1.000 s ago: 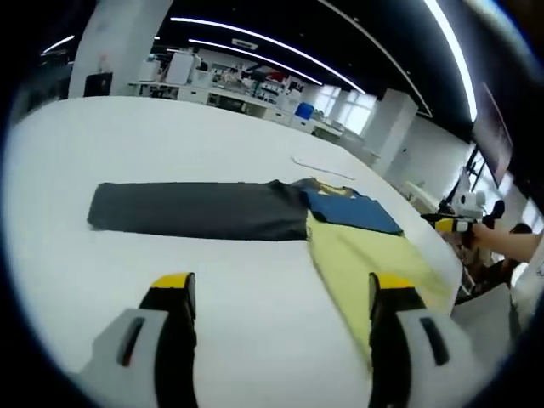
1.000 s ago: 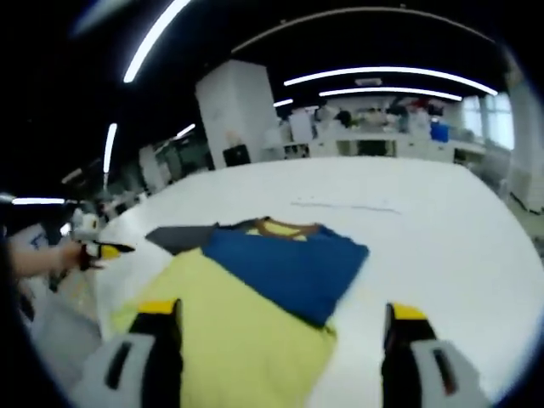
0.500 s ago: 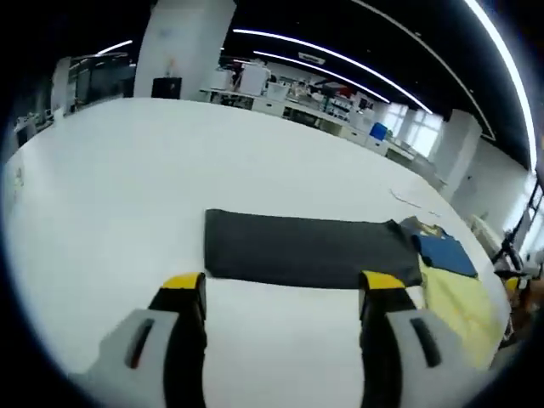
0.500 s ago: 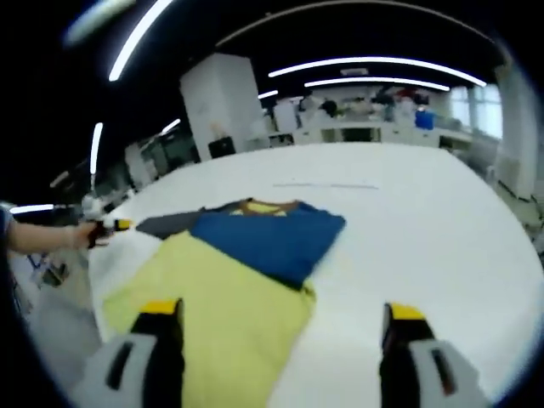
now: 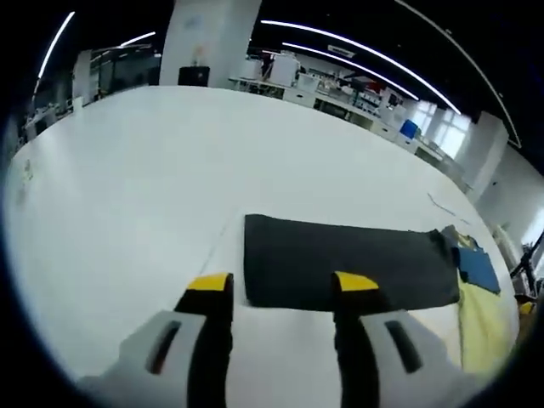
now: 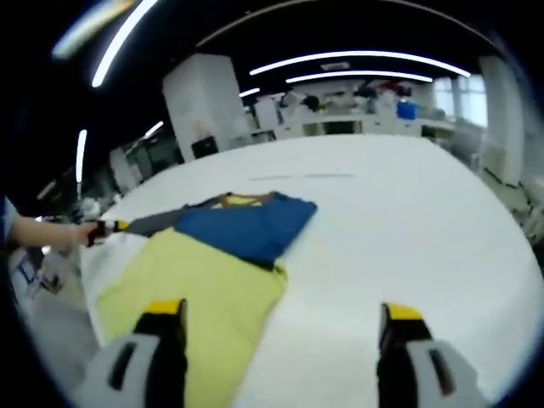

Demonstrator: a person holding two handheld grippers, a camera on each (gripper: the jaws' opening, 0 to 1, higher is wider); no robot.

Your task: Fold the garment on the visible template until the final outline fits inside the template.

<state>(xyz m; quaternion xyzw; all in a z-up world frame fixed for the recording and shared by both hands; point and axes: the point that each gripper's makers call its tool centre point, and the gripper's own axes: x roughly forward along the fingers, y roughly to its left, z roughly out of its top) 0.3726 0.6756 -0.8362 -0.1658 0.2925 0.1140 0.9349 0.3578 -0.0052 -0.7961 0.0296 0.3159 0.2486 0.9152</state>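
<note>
A flat garment lies on the white table. A long dark grey panel meets a blue part and a yellow part at its right end. My left gripper is open, its yellow tips at the near edge of the grey panel's left end, with nothing between them. In the right gripper view the yellow part, the blue part with a brown collar, and the grey panel lie left of centre. My right gripper is open over bare table beside the yellow edge.
The left gripper, held in a person's hand, appears at the left of the right gripper view. A thin pale strip lies on the table beyond the garment. Desks, pillars and ceiling lights fill the room behind.
The left gripper view has swung left along the dark grey panel to its left end and come closer; the left jaws have narrowed a little. In the right gripper view the garment has slid leftward.
</note>
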